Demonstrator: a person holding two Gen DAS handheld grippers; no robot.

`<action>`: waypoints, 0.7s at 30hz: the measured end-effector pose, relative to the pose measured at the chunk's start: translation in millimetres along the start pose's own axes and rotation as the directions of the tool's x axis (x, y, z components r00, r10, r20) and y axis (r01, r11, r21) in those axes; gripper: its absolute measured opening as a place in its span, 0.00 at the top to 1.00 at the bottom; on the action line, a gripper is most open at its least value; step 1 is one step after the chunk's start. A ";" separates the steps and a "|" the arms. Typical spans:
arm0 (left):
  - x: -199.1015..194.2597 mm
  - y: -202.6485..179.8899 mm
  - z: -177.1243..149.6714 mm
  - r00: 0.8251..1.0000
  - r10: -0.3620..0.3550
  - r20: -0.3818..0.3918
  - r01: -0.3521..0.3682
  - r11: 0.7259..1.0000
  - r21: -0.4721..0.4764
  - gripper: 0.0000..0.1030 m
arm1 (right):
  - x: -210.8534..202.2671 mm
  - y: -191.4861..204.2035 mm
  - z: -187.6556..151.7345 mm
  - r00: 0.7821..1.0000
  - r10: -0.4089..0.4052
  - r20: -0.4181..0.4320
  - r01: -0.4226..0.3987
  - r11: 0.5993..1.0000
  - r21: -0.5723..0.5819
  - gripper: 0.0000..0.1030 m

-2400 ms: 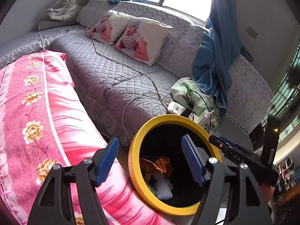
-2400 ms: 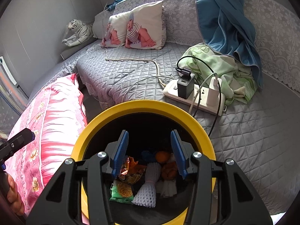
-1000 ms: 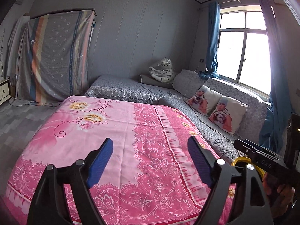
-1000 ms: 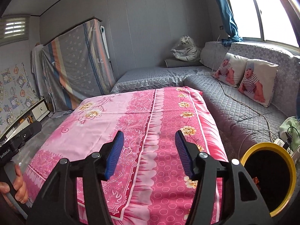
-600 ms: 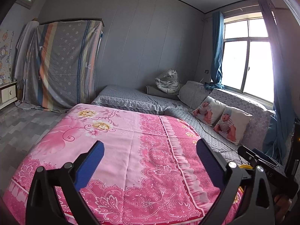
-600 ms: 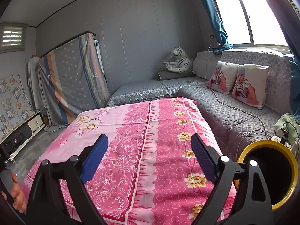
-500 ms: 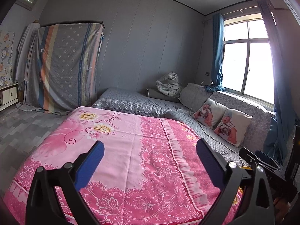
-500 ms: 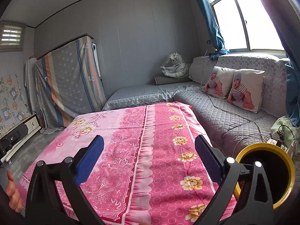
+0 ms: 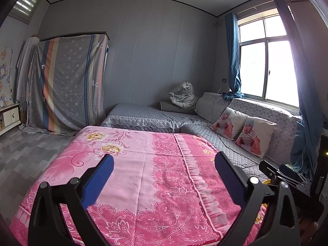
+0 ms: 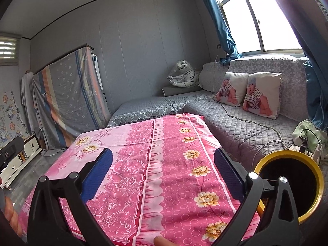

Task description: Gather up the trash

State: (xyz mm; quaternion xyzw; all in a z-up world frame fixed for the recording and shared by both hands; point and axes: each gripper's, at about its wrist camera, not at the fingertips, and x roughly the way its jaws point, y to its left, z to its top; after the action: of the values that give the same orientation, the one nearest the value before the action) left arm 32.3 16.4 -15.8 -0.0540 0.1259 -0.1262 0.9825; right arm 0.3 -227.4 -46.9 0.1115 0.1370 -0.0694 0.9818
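Left wrist view looks out over a pink floral cloth [image 9: 147, 176] spread flat below the left gripper [image 9: 164, 174], whose blue-padded fingers [image 9: 98, 180] stand spread wide with nothing between them; its jaws have just been opening. At the right edge of this view, part of the right gripper's black body [image 9: 287, 176] shows, with only a sliver of yellow rim beneath it.

Right wrist view shows the right gripper [image 10: 163, 172] likewise spread wide and empty over the same cloth, its jaws having just been opening too. The trash bin [image 10: 307, 186], black inside with a yellow rim, stands at the lower right, just beside the cloth's right edge and in front of the grey quilted sofa [image 10: 242, 127]; its contents cannot be made out from here. A white power strip [image 10: 295, 148] with plugs and cables lies on the sofa just behind the bin. Two baby-print pillows [image 10: 260, 94] lean against the sofa back, and a plush white tiger [image 10: 184, 75] sits in the corner. A fingertip [image 10: 161, 240] shows at the bottom edge.
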 end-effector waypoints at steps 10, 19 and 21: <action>-1.0 -2.0 2.5 1.000 0.001 0.011 -0.001 1.000 -0.022 0.08 | -2.9 -0.9 2.0 1.000 -0.006 0.006 0.006 1.000 0.002 0.08; 4.9 2.6 -2.1 1.000 -0.010 -0.013 0.009 0.999 -0.049 0.08 | 0.8 -0.4 -0.6 1.000 -0.007 -0.011 0.007 1.000 0.005 0.08; 5.9 3.3 -2.7 1.000 -0.010 -0.015 0.009 0.999 -0.052 0.08 | 0.8 -0.6 -0.9 1.000 -0.008 -0.011 0.008 1.000 0.006 0.08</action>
State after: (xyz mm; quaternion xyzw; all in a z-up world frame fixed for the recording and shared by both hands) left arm 37.9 17.8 -20.3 -0.0790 0.1365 -0.1281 0.9791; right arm 0.7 -227.8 -48.1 0.1144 0.1426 -0.0732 0.9804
